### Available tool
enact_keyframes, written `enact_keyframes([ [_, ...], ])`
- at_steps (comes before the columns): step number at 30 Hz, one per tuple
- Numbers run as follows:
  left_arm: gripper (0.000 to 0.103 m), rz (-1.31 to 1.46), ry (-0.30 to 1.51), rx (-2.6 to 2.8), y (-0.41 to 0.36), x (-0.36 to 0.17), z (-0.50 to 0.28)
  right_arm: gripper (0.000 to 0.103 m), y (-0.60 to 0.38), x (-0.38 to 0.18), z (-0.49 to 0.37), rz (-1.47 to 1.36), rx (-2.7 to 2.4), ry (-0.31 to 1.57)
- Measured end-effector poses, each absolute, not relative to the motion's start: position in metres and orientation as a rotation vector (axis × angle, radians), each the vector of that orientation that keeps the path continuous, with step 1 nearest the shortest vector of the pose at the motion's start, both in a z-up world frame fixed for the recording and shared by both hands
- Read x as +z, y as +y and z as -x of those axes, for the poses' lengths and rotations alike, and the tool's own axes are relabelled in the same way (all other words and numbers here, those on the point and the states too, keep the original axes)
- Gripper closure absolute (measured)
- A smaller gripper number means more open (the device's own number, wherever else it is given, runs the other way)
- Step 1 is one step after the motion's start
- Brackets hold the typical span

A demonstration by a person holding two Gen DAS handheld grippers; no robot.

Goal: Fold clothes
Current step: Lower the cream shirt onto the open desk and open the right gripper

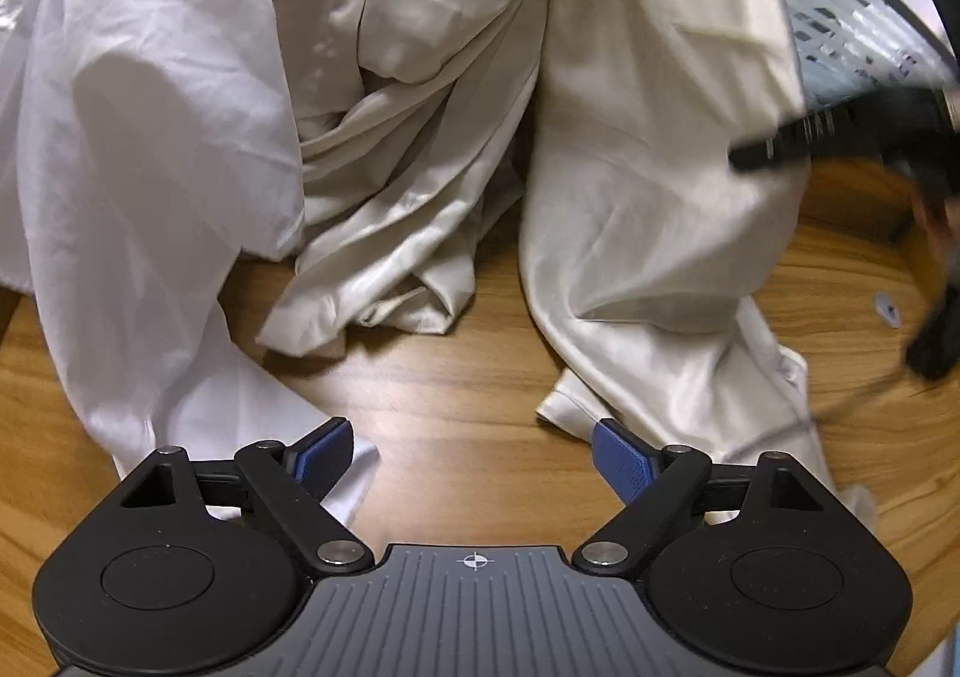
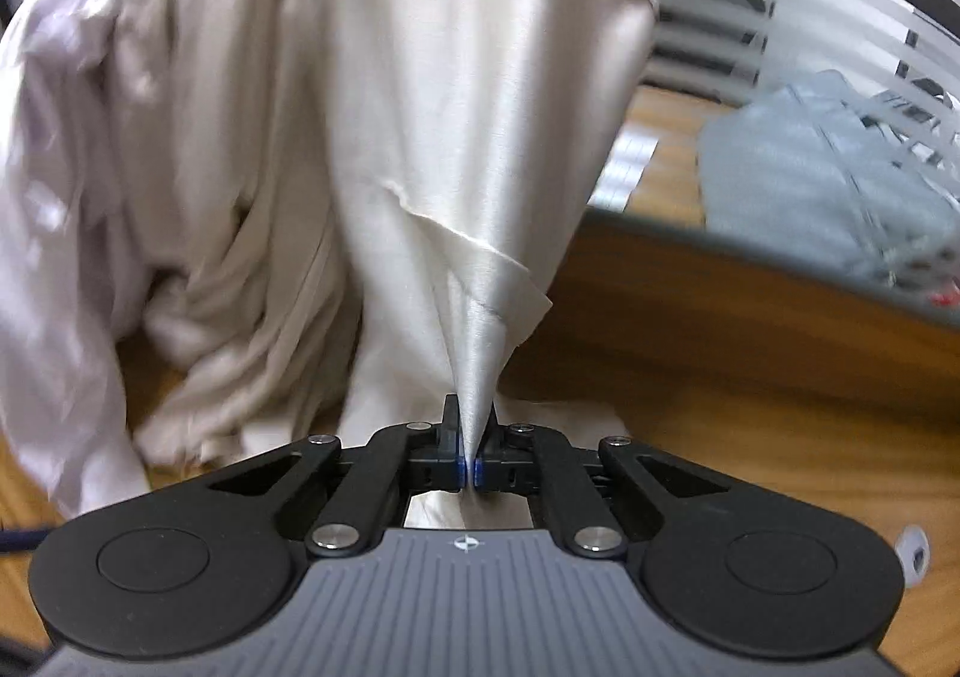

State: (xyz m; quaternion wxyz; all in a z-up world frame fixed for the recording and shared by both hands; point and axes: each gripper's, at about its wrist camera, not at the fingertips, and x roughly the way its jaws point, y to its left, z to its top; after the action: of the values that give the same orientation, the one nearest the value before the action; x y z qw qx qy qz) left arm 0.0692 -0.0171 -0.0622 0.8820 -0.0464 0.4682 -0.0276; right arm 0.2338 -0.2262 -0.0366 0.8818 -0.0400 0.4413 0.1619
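Right wrist: right tool (image 2: 468, 446) pinching (perhaps hem) cream garment (image 2: 480, 137)

Right gripper (image 2: 469, 464) clamped on a pinched point of cream satin garment (image 2: 480, 137), fabric fanning upward from the blue pads (image 2: 461, 467). White garment (image 2: 66, 185) bunched at left, touching the cream one. Wooden table (image 2: 720, 377) beneath. Grey cloth (image 2: 810, 185) lying far right, near striped glass partition (image 2: 720, 17). Blurry throughout.

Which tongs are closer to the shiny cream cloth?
Right. The right tongs are shut on a pinched fold of the shiny cream cloth. The left tongs hang open above the wooden table, holding nothing, with cloth just ahead.
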Motion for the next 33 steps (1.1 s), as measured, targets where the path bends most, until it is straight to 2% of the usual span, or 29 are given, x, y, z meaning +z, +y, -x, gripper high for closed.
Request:
enact_keyframes([
  [10,0.016,0.02,0.928,-0.093,-0.018,-0.053,-0.046,0.099,-0.245,-0.091,-0.11,0.042,0.311,1.122],
  [12,0.016,0.001,0.935,-0.11,-0.019,-0.056,-0.041,0.096,-0.249,-0.102,-0.083,0.03,0.304,1.163],
  [17,0.016,-0.021,0.961,-0.147,-0.021,-0.06,-0.034,0.074,-0.273,-0.101,-0.023,0.004,0.27,1.18],
  [22,0.016,-0.049,0.96,-0.198,-0.032,-0.065,-0.042,0.059,-0.297,-0.087,-0.004,-0.035,0.225,1.139],
  [27,0.016,-0.027,0.949,-0.259,-0.053,-0.066,-0.061,0.052,-0.318,-0.077,-0.004,-0.054,0.16,1.095],
  [33,0.016,0.006,0.946,-0.313,-0.094,-0.068,-0.092,0.051,-0.342,-0.086,-0.02,-0.051,0.077,1.084],
])
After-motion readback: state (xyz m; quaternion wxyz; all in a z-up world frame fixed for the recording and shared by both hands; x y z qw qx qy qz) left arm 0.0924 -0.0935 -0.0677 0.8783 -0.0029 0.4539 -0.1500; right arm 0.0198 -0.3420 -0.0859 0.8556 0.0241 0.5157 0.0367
